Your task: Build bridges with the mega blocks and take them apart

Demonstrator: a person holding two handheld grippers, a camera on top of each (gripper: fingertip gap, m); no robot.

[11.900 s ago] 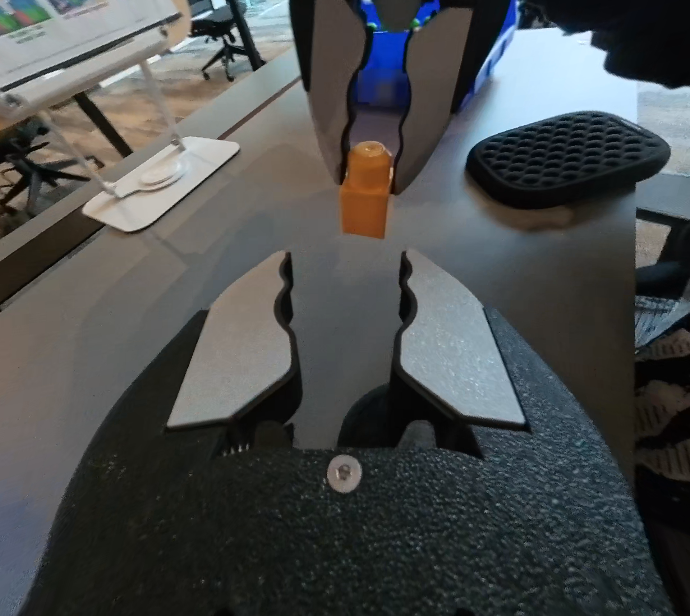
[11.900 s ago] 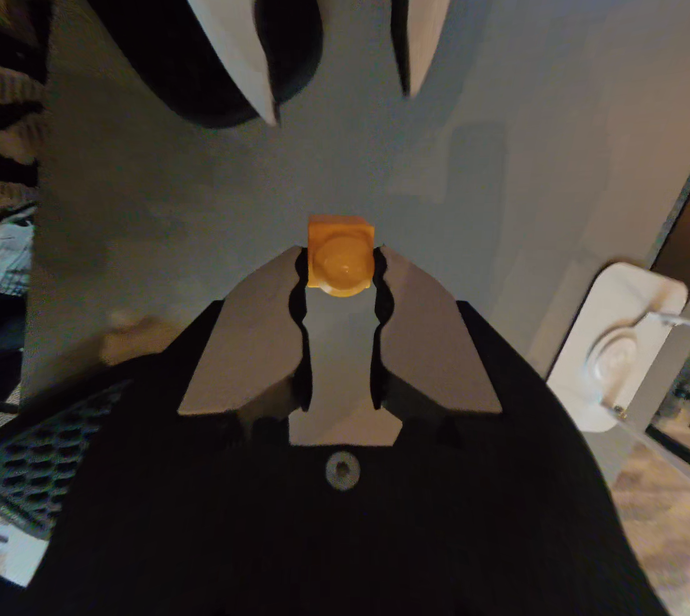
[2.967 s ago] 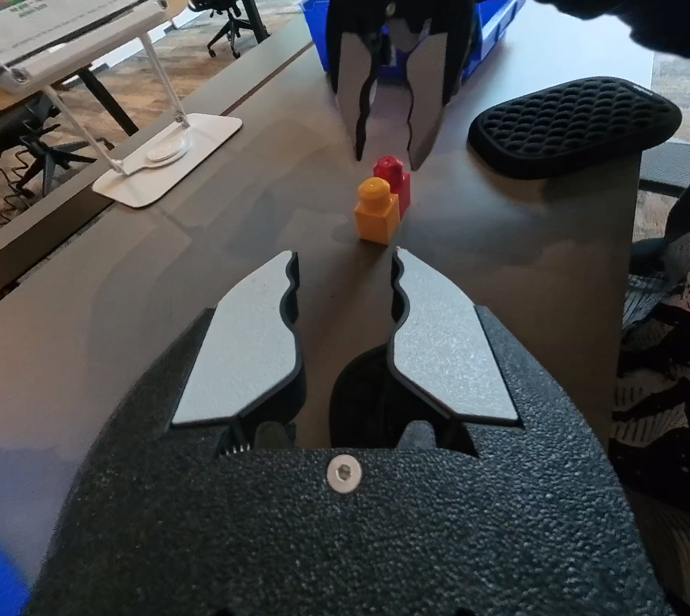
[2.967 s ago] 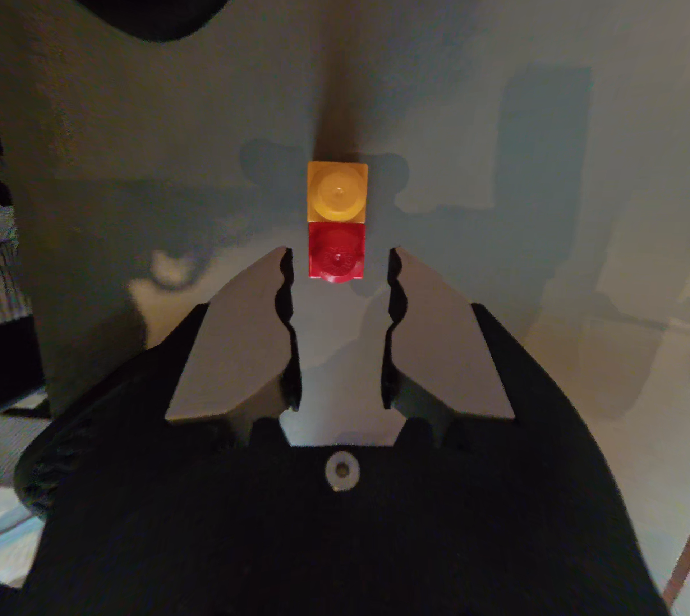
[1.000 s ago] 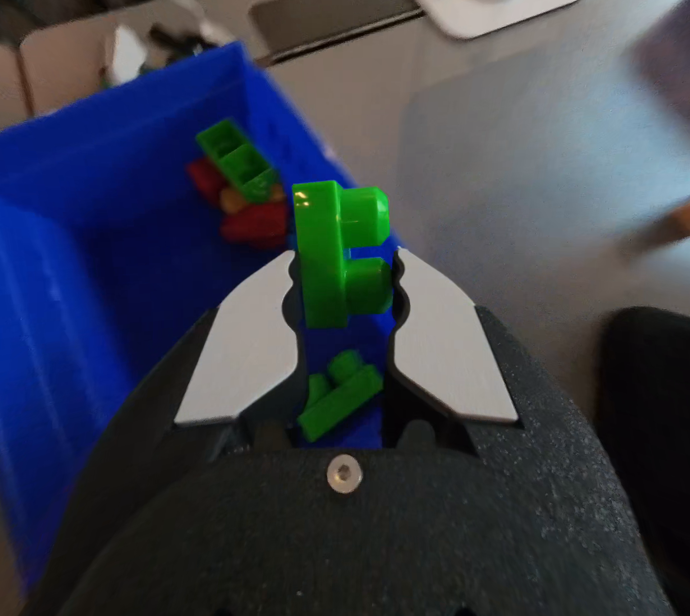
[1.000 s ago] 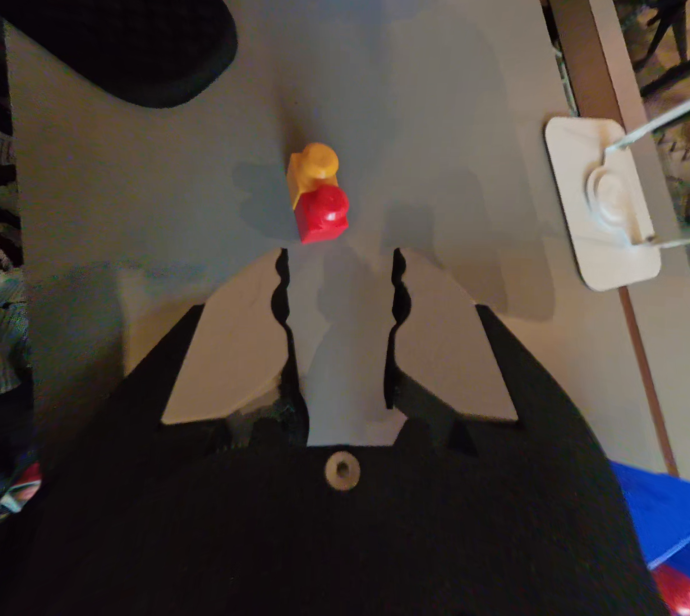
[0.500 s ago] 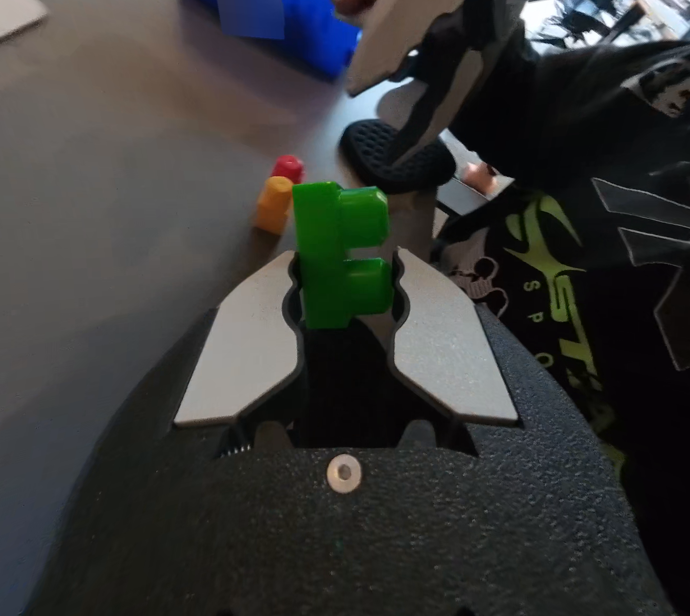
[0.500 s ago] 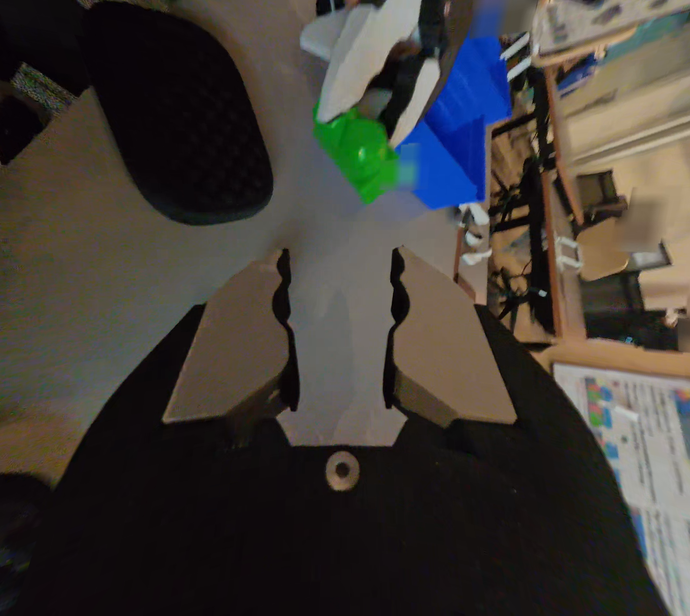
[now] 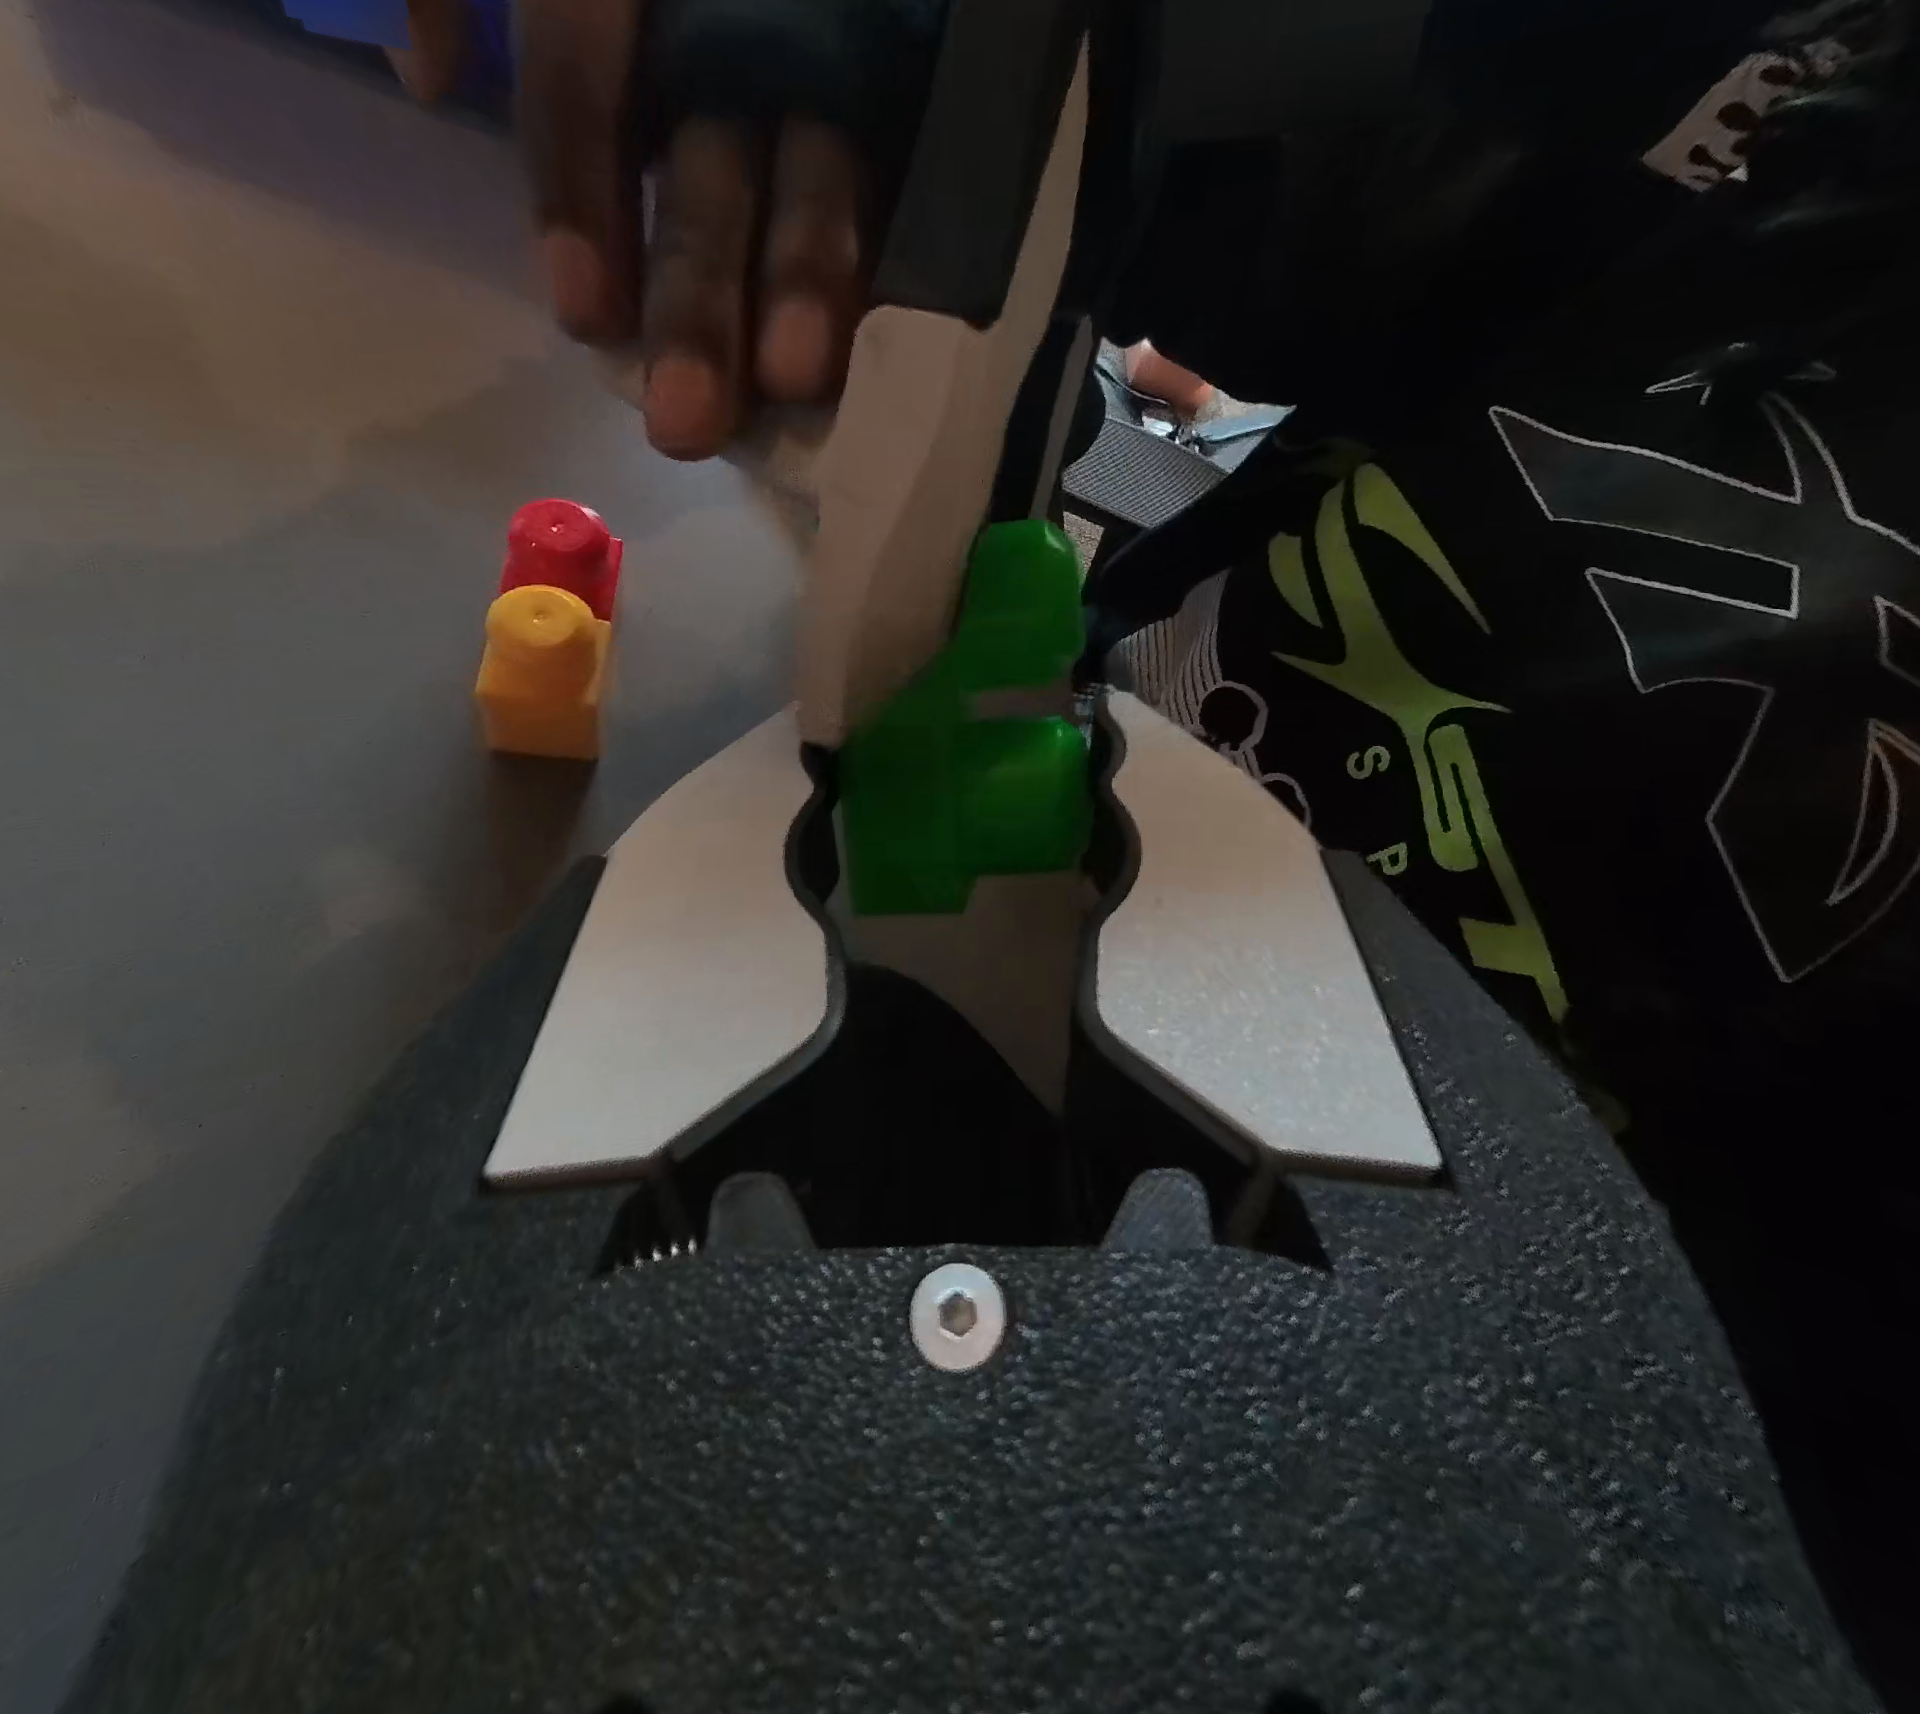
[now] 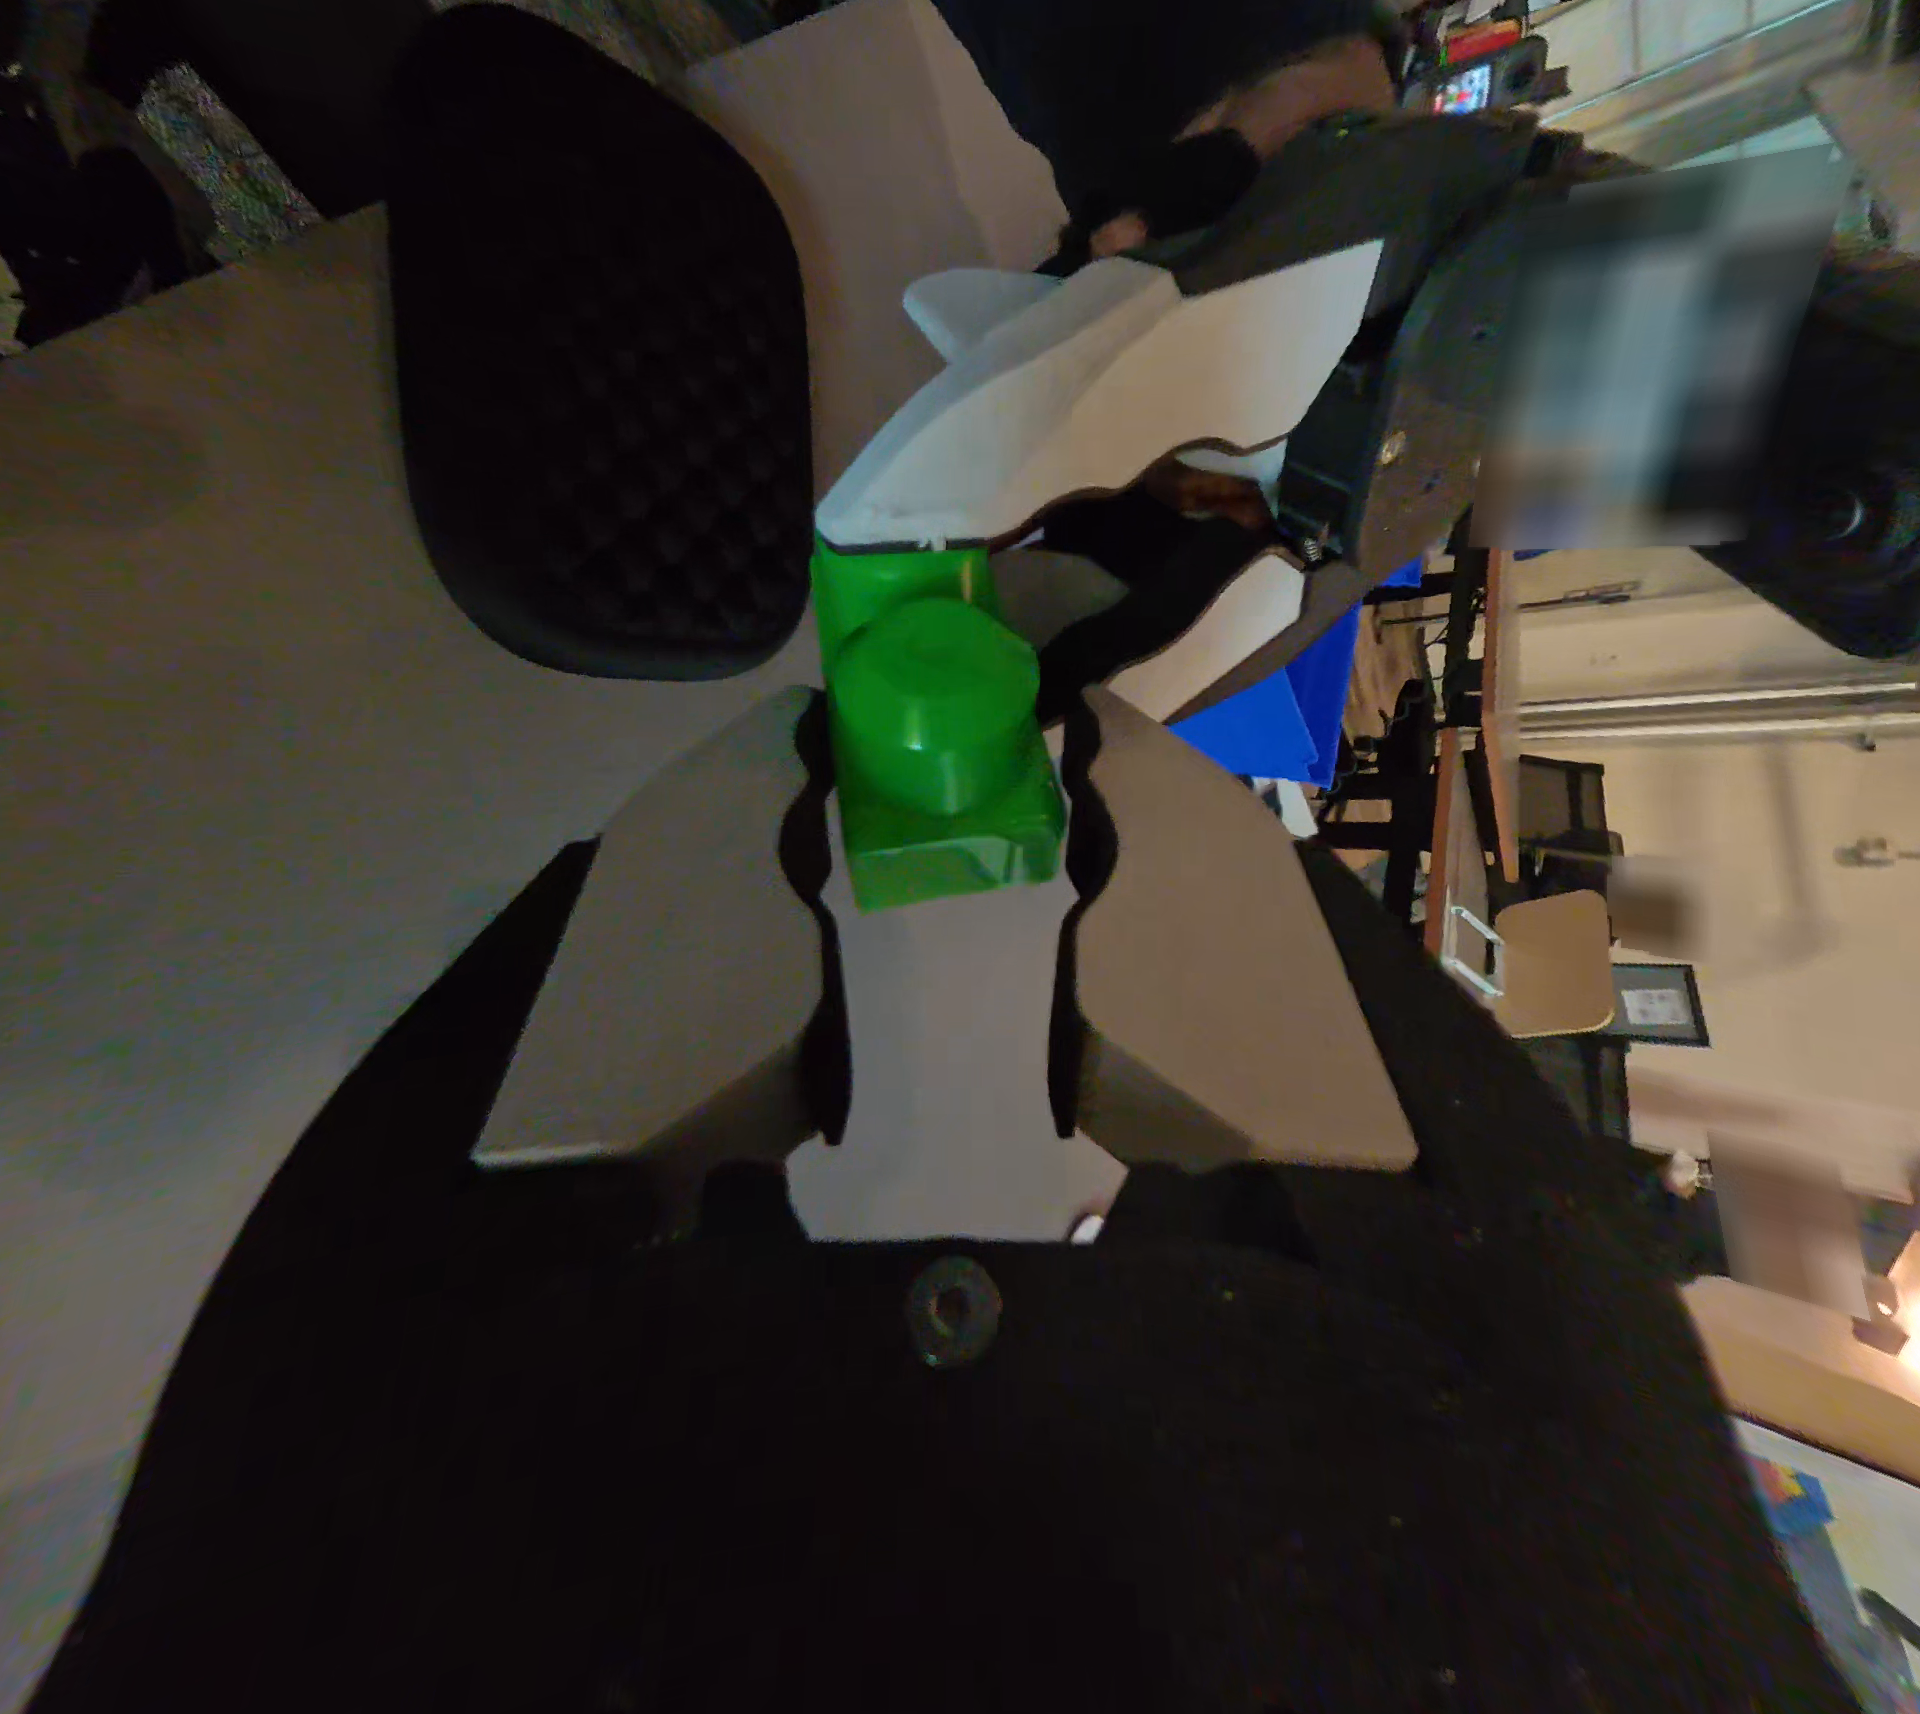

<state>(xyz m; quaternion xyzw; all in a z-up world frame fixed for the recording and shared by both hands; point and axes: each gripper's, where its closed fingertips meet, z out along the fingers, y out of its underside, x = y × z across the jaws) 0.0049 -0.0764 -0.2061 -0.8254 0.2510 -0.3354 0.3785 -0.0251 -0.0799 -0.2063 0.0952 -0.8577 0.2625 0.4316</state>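
While your left gripper (image 9: 961, 734) clamps the green block (image 9: 966, 791), your right gripper (image 10: 940, 719) closes around it; orange block (image 9: 540, 677) and red block (image 9: 561, 544) touch on the worktop (image 9: 208, 521).

Your right gripper (image 10: 945, 729), with its two pale flat fingers, has a bright green plastic two-stud block (image 10: 935, 729) sitting between the fingertips, though a thin dark gap shows on each side of it. The other black gripper (image 10: 940, 563) reaches in from the upper right and pinches the far end of that same block, one pale finger (image 10: 1039, 407) lying flat against it. Just left of the block, a black oval honeycomb-textured pad (image 10: 597, 345) lies on the grey table (image 10: 208, 677), and a blue plastic bin (image 10: 1262, 708) shows to the right.
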